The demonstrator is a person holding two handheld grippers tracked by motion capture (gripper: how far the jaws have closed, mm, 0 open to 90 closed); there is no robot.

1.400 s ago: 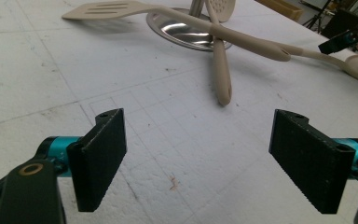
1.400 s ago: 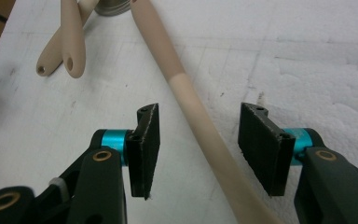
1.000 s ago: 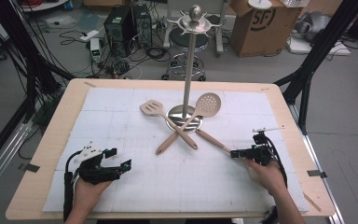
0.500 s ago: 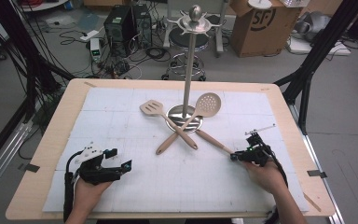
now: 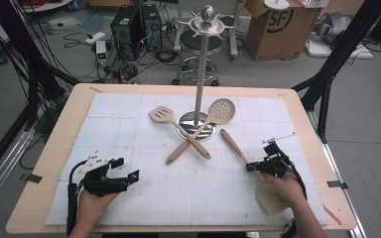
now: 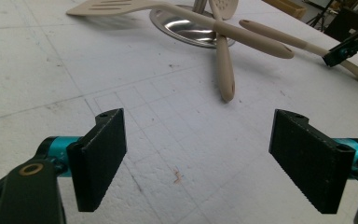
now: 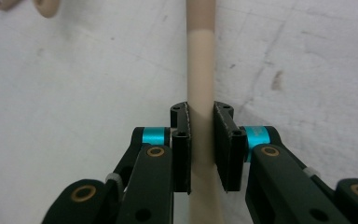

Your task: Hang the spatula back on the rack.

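Fig.: grasp on a utensil handle, pre-lift. Right gripper is closed on the turner, jaws pinching its neck where the thicker handle tapers toward the blade; right gripper view shows the shaft running straight up between the two pads, centred, w/ pad faces flat against both sides. The blade end lies behind the gripper, under the person's hand; the handle end points ahead of it, toward the rack. The turner appears to lie on or just above the bench; cannot tell which.

Left gripper rests low on the bench w/ jaws spread wide, holding nothing; in its own view the bare mat sits between the pads. Ahead of it lie the slotted spatula and skimmer, handles crossed over the rack base.

Doing the step well (judgement):
- Keep the squeeze firm; the shaft is smooth and round, so it may roll or slide in the pads.
- Grip is off the middle of the turner, so expect one end to droop. Lift slowly and level.
- Raise straight up before swinging toward the rack, so the handle tip ahead of the gripper clears the crossed handles nearby.
- If hanging on a hook at the rack top, the handle-end hole must lead; the left gripper could steady the free end.
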